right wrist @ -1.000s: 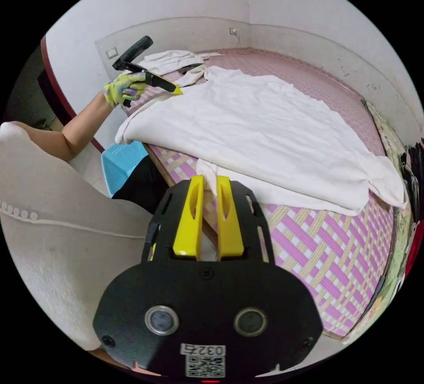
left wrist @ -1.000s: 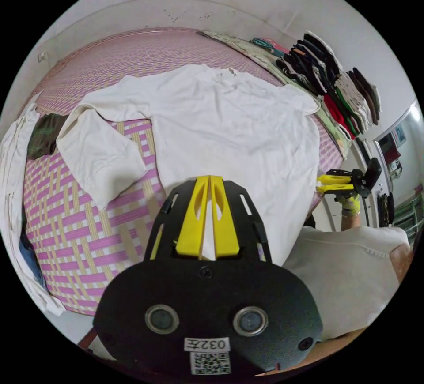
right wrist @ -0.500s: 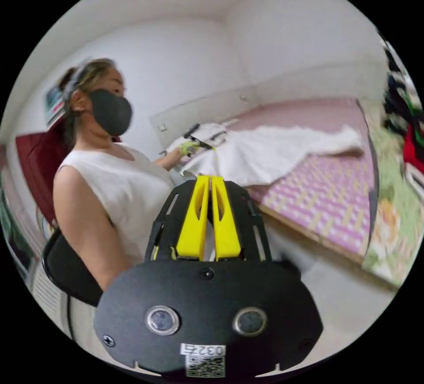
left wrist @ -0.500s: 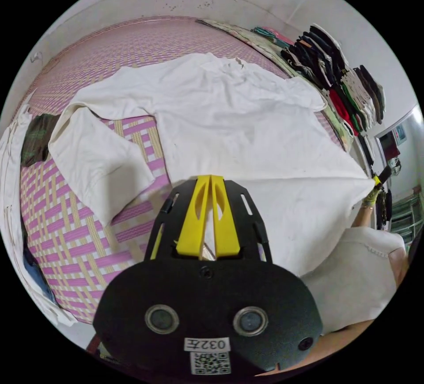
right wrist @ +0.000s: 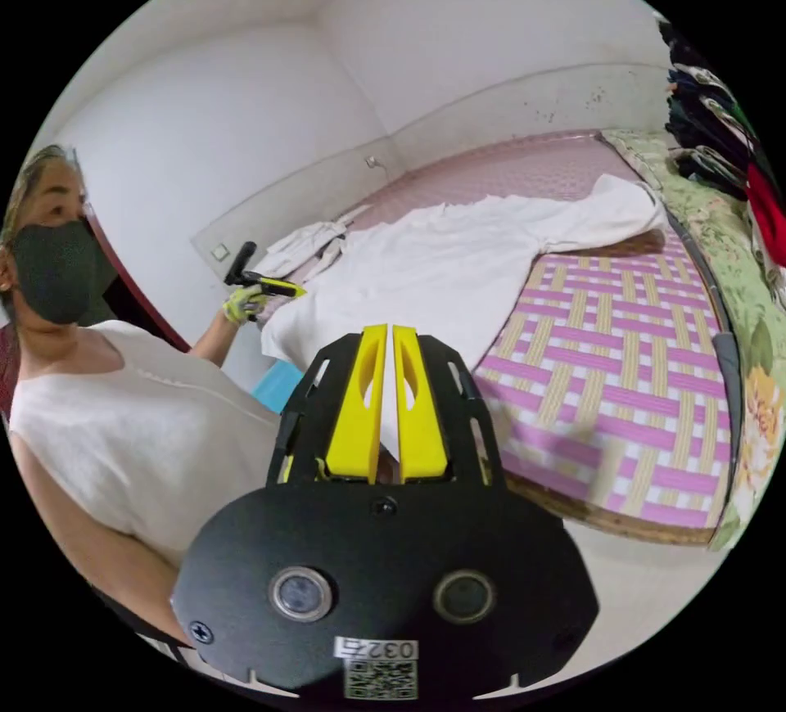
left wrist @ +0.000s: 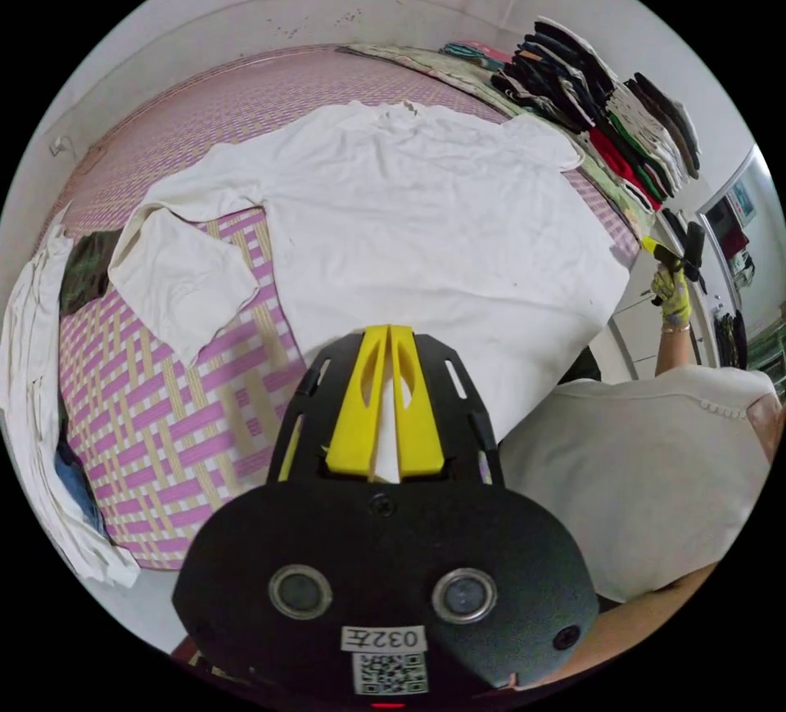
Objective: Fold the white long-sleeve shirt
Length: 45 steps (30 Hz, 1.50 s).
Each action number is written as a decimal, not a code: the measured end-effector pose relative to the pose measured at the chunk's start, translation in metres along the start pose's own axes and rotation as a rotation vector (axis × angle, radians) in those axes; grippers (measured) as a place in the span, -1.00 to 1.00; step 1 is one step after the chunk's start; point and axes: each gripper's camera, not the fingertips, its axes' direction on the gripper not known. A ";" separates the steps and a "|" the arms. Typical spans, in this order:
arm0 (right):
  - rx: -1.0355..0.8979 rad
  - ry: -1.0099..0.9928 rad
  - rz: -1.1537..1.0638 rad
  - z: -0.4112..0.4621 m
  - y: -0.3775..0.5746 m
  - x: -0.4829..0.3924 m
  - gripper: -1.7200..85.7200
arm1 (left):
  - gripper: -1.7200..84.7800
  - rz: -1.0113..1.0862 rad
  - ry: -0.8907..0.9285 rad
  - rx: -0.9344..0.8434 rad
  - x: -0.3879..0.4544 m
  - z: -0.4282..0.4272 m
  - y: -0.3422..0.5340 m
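A pink-and-cream woven mat [left wrist: 155, 425] covers the bed, and the white long-sleeve shirt [left wrist: 409, 213] lies spread on it. The left gripper [left wrist: 390, 401] pinches the near hem between nearly closed jaws. The right gripper [right wrist: 390, 405] grips the hem likewise.

shirt [left wrist: 426, 213] spread on mat [left wrist: 164, 417], clothes stack [left wrist: 614, 123] beside

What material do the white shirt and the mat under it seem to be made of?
The white shirt looks like soft matte cloth, perhaps cotton: it wrinkles and drapes over the bed edge. The mat looks woven from flat pink and tan strips, possibly plastic or straw, with a slight sheen.
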 end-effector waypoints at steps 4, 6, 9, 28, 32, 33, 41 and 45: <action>-0.160 0.135 -0.025 0.056 -0.024 -0.023 -0.98 | -0.98 -0.067 0.012 0.087 0.001 0.002 0.026; -0.242 0.226 -0.056 0.076 -0.031 -0.034 -0.98 | -0.98 -0.078 -0.005 0.112 0.008 0.002 0.034; -0.260 0.303 -0.079 0.082 -0.039 -0.046 -0.98 | -0.98 -0.043 -0.068 0.125 0.025 0.000 0.043; -0.082 0.185 0.053 0.028 -0.064 -0.058 -0.98 | -0.98 0.026 0.050 0.280 0.033 -0.051 0.024; 0.035 0.197 0.106 0.014 -0.074 -0.060 -0.98 | -0.98 0.134 0.253 0.359 0.057 -0.043 -0.044; 0.041 0.205 0.104 0.013 -0.076 -0.062 -0.98 | -0.98 0.166 0.248 0.338 0.063 -0.038 -0.057; 0.017 0.503 0.076 0.009 -0.139 -0.070 -0.98 | -0.98 0.251 0.138 0.235 0.121 0.011 -0.212; -0.001 0.680 0.063 0.005 -0.200 -0.050 -0.97 | -0.98 0.250 0.135 0.222 0.135 0.040 -0.245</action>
